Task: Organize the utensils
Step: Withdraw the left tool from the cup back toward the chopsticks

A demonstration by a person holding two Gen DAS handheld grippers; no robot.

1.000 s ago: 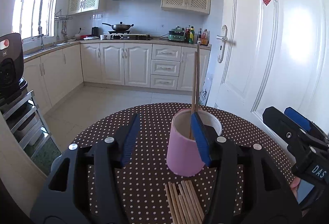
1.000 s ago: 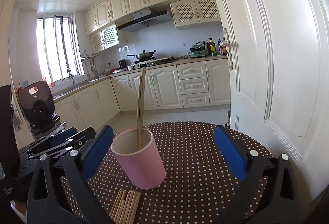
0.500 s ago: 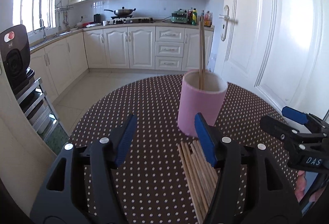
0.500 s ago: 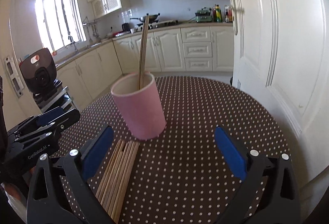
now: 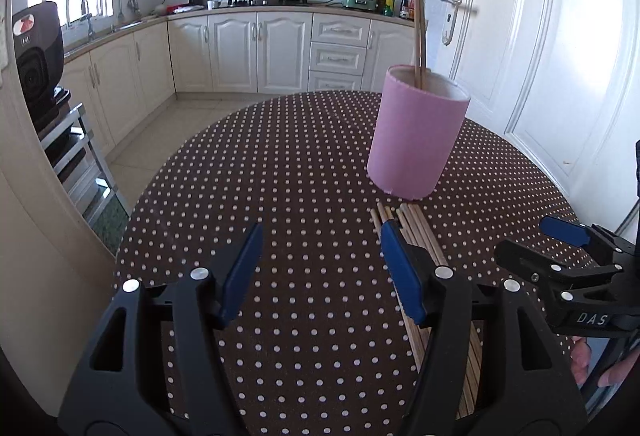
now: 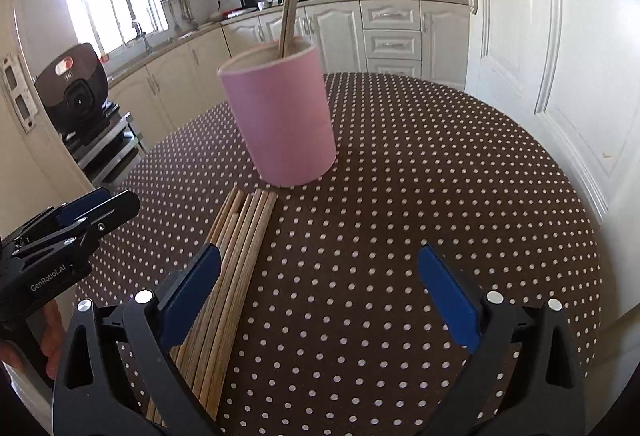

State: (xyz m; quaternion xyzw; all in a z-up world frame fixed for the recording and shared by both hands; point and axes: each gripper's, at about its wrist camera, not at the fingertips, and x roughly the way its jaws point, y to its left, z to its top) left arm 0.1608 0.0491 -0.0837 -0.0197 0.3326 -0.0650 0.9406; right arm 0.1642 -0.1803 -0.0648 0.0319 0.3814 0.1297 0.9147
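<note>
Left gripper (image 5: 320,268) has its two blue pads apart, and its jaws are opening wider right now. Nothing sits between them, only the dotted table (image 5: 260,175). In this left wrist view, the chopsticks on the table (image 5: 416,232) lie in a flat bunch under the right-hand pad. So the sticks are off to the right of the gap, not in it. Their long way runs from the camera toward the pink cup (image 5: 416,139). The far ends of the sticks stop just beside the cup. Two chopsticks in the cup (image 5: 419,31) stand up tall inside it. The right gripper (image 5: 560,252) shows at the right edge, close to the bunch on its other side.

In the right wrist view, the right gripper (image 6: 320,296) is spread very wide and is empty. The chopsticks on the table (image 6: 240,256) pass under its left pad, so again they are at the side of the gap. The pink cup (image 6: 280,123) is ahead and a bit left. The left gripper (image 6: 72,228) is at the left edge. Its fingers look nearly together from this side, but I cannot be sure from here.

Both grippers are about as near to the sticks. I think each one must slide sideways toward the bunch before it can pinch a stick.
</note>
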